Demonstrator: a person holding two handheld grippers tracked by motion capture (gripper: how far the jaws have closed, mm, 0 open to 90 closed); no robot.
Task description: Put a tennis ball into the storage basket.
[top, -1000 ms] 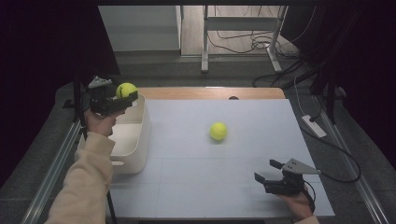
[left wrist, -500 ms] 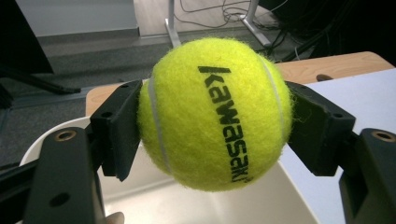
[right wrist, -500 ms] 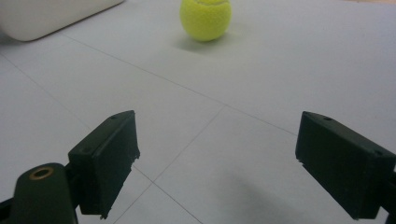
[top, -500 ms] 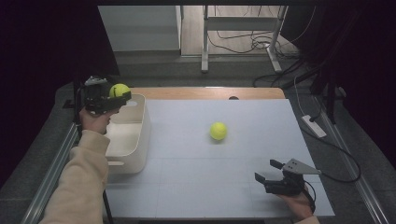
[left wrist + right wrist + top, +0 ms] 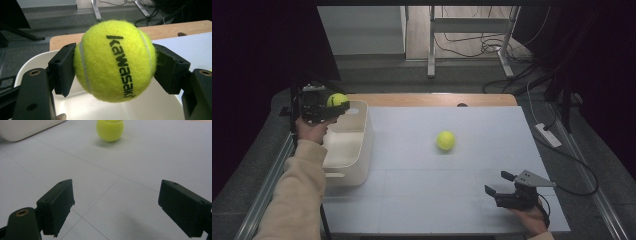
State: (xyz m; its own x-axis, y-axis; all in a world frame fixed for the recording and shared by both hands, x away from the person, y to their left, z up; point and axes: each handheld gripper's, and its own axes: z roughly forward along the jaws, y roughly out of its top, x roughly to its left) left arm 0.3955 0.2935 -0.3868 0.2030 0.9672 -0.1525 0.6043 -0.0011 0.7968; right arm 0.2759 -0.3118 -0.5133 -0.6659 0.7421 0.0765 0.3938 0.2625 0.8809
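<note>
Right now the left tongs [image 5: 332,106] pinch a tennis ball [image 5: 115,61] over the white bin [image 5: 362,145]; best to lower it well inside before letting go, so it won't bounce out. Being round, it has no long axis; its printed lettering runs downward between the pads. Across the tabletop [image 5: 412,200], the right tongs [image 5: 122,207] rest spread, a second ball [image 5: 110,129] ahead of them.
</note>
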